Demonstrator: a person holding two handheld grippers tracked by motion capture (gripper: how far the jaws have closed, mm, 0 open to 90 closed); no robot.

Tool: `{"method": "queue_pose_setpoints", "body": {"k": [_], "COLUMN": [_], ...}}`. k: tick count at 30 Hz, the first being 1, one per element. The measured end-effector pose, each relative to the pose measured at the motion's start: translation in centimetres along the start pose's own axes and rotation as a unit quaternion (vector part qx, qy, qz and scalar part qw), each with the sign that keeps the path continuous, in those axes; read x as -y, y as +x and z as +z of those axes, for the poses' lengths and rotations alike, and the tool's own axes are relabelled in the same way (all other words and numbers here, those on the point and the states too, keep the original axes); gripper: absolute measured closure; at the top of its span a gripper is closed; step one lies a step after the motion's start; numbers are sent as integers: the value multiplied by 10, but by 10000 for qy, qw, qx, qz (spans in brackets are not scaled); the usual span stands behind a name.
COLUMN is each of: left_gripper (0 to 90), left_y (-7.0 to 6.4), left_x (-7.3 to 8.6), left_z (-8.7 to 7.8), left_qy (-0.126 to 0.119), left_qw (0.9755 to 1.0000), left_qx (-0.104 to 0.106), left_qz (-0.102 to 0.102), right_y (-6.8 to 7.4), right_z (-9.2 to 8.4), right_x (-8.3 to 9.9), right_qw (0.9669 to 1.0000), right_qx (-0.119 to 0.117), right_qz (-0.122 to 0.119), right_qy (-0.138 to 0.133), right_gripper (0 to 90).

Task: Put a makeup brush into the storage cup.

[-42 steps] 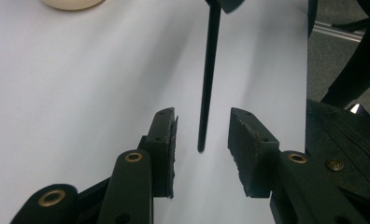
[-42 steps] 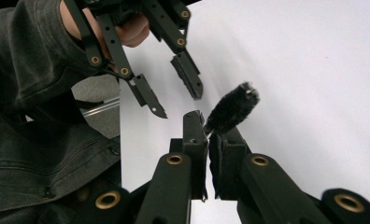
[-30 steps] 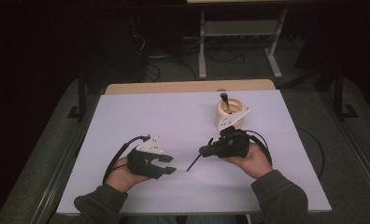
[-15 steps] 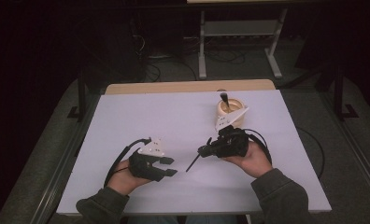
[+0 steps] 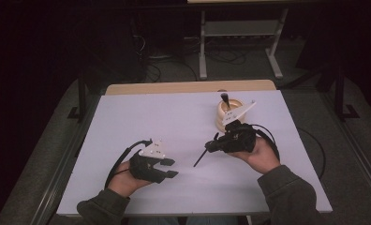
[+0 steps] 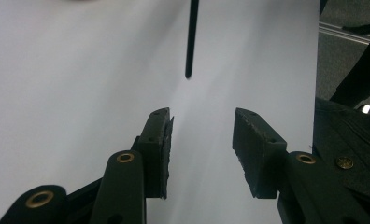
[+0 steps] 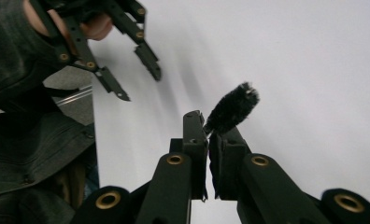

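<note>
Right gripper (image 5: 217,146) clamped on a black brush (image 5: 203,157), handle aimed at left gripper (image 5: 170,168), gaping mid-table, seemingly for handover.

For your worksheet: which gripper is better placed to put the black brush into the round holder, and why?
Right, probably. The right gripper is already shut on the black brush and sits just in front of the round holder. The left gripper is open, holds nothing and is farther off.
</note>
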State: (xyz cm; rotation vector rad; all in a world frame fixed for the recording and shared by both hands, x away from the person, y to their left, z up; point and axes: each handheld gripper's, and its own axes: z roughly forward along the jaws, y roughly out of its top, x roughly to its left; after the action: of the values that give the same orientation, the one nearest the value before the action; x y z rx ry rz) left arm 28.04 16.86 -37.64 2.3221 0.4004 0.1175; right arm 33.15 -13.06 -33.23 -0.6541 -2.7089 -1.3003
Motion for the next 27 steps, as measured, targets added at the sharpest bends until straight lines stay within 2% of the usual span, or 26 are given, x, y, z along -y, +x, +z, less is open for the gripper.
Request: {"method": "queue_pose_setpoints", "body": {"k": [11, 18, 23, 24, 27], "left_gripper": [547, 526, 515, 514, 512], "left_y": [5, 6, 8, 10, 11], "left_x": [13, 23, 27, 27, 29], "left_z": [-13, -17, -22, -24, -25], "left_qy": [-94, -211, -256, -245, -286], "left_qw": [9998, 9987, 9983, 9984, 9980], "left_qx": [-135, -209, -311, -337, -365], "left_qz": [-150, -404, -429, -382, -439], "right_y": [-17, -28, -35, -36, -40], "right_z": [-22, -35, -44, -46, -52], "right_x": [-8, -13, -17, -18, -21], "right_qw": [9993, 9984, 9975, 9973, 9970], "right_qx": [326, 520, 635, 654, 700], "right_qz": [152, 216, 296, 322, 339], "right_qy": [68, 99, 99, 104, 21], "right_gripper": [844, 844, 844, 844, 844]}}
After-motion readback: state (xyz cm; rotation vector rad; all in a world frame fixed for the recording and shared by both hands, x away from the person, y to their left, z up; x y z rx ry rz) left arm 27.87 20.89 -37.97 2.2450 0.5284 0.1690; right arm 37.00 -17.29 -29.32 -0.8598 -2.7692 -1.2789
